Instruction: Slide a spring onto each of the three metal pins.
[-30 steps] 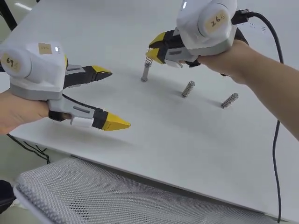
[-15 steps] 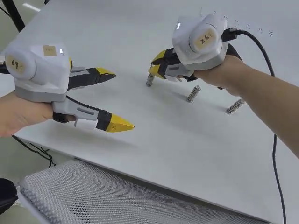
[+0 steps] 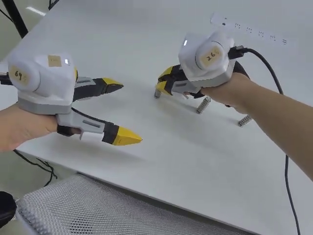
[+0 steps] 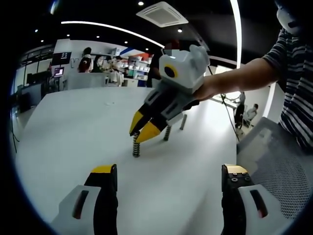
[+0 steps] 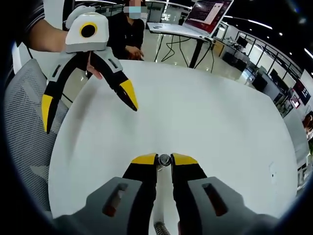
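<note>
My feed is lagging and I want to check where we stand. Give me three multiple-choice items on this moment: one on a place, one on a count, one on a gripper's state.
1. Where is the right gripper working?
A. at the pin nearest the left gripper
B. at the pin farthest from it
C. off the table

2. How many pins stand on the table?
A. one
B. three
C. five

3. How do the left gripper's jaws stand?
A. wide open, empty
B. shut on a spring
C. shut on a cable

Answers:
1 A: the right gripper view shows its tips closed about the top of that pin, which carries a spring.
2 B: the head view shows three pins.
3 A: the left gripper view shows a wide gap with nothing between the tips.
</note>
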`<state>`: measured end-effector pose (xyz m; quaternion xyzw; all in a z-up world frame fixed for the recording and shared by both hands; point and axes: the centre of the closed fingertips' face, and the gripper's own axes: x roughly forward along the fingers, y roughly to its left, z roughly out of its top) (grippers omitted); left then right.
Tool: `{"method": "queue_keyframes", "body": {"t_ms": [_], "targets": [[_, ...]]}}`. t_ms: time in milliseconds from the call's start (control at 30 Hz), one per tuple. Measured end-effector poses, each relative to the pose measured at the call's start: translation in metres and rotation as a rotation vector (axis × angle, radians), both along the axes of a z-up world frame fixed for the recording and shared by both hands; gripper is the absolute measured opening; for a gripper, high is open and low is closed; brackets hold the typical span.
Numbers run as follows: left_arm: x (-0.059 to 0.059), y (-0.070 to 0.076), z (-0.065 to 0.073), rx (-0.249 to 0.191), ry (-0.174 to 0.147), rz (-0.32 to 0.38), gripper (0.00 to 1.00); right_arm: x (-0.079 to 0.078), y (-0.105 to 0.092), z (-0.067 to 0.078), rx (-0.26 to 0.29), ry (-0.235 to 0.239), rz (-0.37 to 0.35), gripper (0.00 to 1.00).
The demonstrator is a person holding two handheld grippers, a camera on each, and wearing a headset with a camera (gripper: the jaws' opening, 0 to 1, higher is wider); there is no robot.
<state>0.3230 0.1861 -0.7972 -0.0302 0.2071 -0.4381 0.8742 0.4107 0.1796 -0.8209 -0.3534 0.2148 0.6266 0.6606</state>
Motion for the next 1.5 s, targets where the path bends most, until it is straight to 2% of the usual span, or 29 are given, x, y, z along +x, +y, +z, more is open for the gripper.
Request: {"method": "queue_keyframes", "body": {"t_ms": [167, 333, 400, 533, 633, 733, 1000, 1233, 1500], "targets": [[0.001, -0.003, 0.003, 0.002, -0.001, -0.005, 0.87, -0.003, 0.001, 0.004, 0.006, 0.008, -0.012, 0.14], [0.001, -0.004, 0.005, 0.005, -0.001, -0.008, 0.87, -0.002, 0.003, 0.016, 0.052, 0.022, -0.059, 0.20], [0.001, -0.005, 0.006, 0.007, -0.002, -0.010, 0.87, 0.001, 0.001, 0.014, 0.066, 0.036, -0.077, 0.21], [0.002, -0.007, 0.009, 0.016, -0.003, -0.013, 0.86, -0.002, -0.003, 0.025, 0.094, 0.045, -0.098, 0.23], [0.004, -0.008, 0.013, 0.017, -0.005, -0.013, 0.86, -0.005, -0.008, 0.031, 0.117, 0.072, -0.126, 0.26], [0.005, -0.009, 0.017, 0.022, -0.007, -0.014, 0.86, -0.010, -0.013, 0.036, 0.159, 0.122, -0.168, 0.28], [0.005, -0.012, 0.024, 0.037, -0.006, -0.021, 0.86, -0.017, -0.036, 0.049, 0.262, 0.139, -0.238, 0.37], [0.007, -0.020, 0.026, 0.039, -0.003, -0.034, 0.86, -0.029, -0.067, 0.053, 0.306, 0.094, -0.283, 0.50], [0.007, -0.022, 0.032, 0.048, -0.005, -0.039, 0.86, -0.038, -0.102, 0.064, 0.365, 0.055, -0.337, 0.60]]}}
